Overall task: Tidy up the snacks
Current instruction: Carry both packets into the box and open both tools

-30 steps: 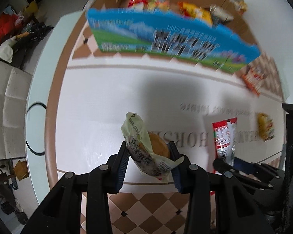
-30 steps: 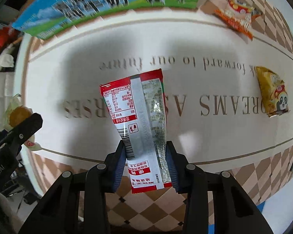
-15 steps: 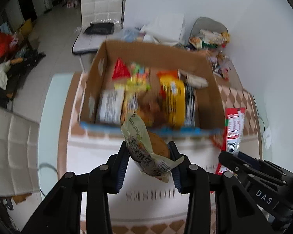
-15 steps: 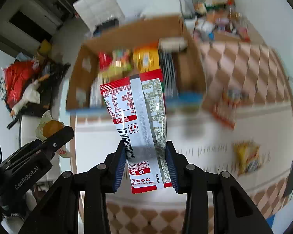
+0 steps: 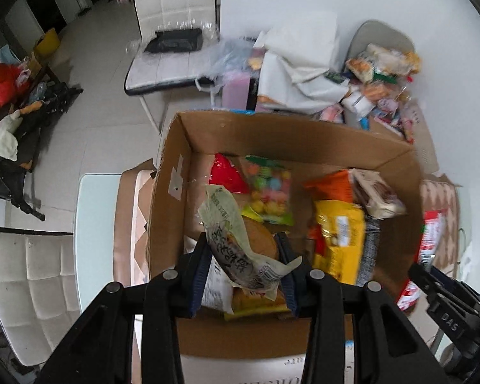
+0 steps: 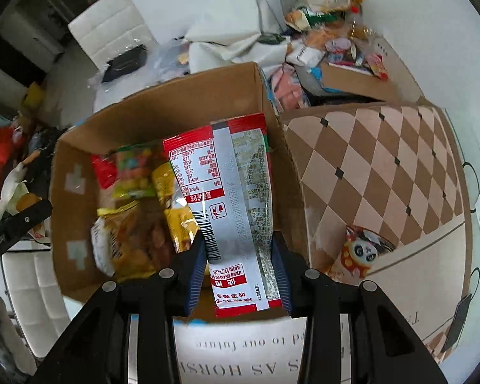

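Observation:
My left gripper (image 5: 243,270) is shut on a pale green wrapped bun (image 5: 236,240) and holds it over the near left part of an open cardboard box (image 5: 208,128). My right gripper (image 6: 238,275) is shut on a red and silver snack packet (image 6: 227,198) and holds it over the box (image 6: 188,102) at its right side. The box holds several snack bags, among them a yellow bag (image 5: 339,240) and a bag of coloured candy (image 5: 268,188). The red packet also shows in the left wrist view (image 5: 430,233), with the right gripper below it.
A panda snack bag (image 6: 361,252) lies on the checkered tablecloth (image 6: 384,166) right of the box. A pile of snacks (image 6: 329,28) and a white cloth (image 5: 300,64) sit behind the box. White chairs stand at the left (image 5: 32,278) and beyond the table (image 5: 172,32).
Both grippers have risen from the table and moved forward over the open box, each still holding its snack. The view now looks down into the box.

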Demonstrator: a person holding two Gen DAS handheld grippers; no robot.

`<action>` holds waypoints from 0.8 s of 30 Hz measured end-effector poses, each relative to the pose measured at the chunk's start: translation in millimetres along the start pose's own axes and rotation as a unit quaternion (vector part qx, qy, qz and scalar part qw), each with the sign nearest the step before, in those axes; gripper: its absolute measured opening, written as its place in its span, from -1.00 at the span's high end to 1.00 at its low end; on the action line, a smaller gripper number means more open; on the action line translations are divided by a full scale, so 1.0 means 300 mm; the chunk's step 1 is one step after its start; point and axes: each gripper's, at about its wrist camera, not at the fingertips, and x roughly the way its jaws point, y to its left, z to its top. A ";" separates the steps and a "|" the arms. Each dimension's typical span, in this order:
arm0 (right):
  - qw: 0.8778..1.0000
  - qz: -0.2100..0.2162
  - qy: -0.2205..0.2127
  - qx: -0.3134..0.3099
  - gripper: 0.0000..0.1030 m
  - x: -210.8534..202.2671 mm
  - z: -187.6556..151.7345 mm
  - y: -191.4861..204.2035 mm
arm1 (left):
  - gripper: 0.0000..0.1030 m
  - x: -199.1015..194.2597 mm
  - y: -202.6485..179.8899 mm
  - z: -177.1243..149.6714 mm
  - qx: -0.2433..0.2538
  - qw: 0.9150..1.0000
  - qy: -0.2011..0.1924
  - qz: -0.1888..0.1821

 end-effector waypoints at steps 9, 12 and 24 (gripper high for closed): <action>0.998 -0.028 0.051 0.008 0.11 0.194 0.049 0.001 | 0.19 0.232 0.039 0.045 -0.005 0.997 0.082 0.011; 0.997 -0.027 0.072 0.001 -0.36 0.243 0.047 0.011 | -0.24 0.252 0.055 0.045 -0.010 0.996 0.083 0.009; 0.998 -0.031 0.053 -0.032 -0.70 0.217 0.044 0.093 | -0.47 0.188 0.079 0.025 -0.013 0.998 0.060 0.007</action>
